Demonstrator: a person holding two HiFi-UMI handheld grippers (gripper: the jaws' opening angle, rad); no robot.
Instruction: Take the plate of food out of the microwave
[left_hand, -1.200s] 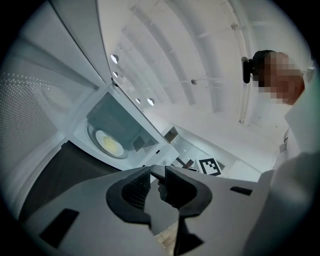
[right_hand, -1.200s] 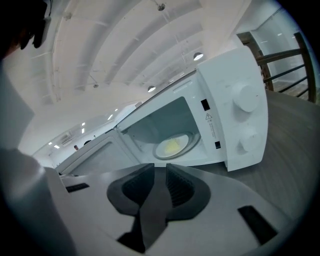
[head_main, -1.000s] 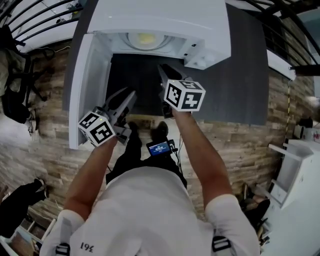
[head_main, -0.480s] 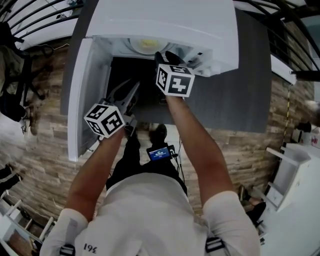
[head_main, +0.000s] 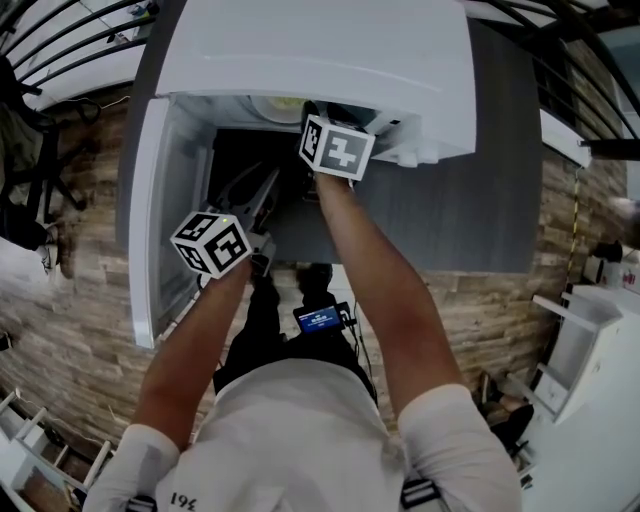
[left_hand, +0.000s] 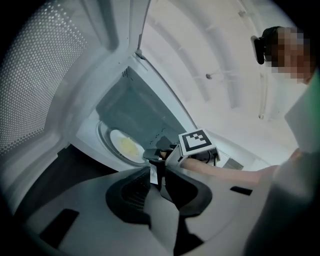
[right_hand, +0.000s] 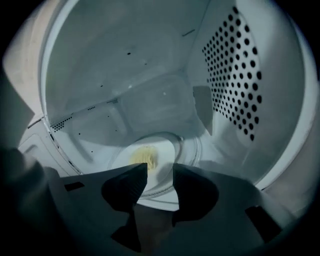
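The white microwave (head_main: 320, 50) stands with its door (head_main: 150, 220) swung open to the left. Inside, on the glass turntable, lies a pale plate (right_hand: 165, 150) with a small heap of yellow food (right_hand: 145, 157); the left gripper view also shows the plate (left_hand: 127, 147). My right gripper (right_hand: 160, 167) is at the oven's mouth, its jaws opening, nothing between them, the plate's near rim just beyond the tips. In the head view the right gripper (head_main: 318, 112) reaches under the oven's top edge. My left gripper (head_main: 268, 180) hangs lower beside the door, narrowly open and empty.
The oven's right inner wall (right_hand: 240, 75) is perforated and close to my right jaw. The microwave rests on a dark grey surface (head_main: 460, 200). A small device with a blue screen (head_main: 318, 320) sits at the person's waist. A white appliance (head_main: 590, 330) stands at far right.
My right gripper has moved forward from in front of the oven into its opening. The left gripper has stayed near the door, shifting only slightly.
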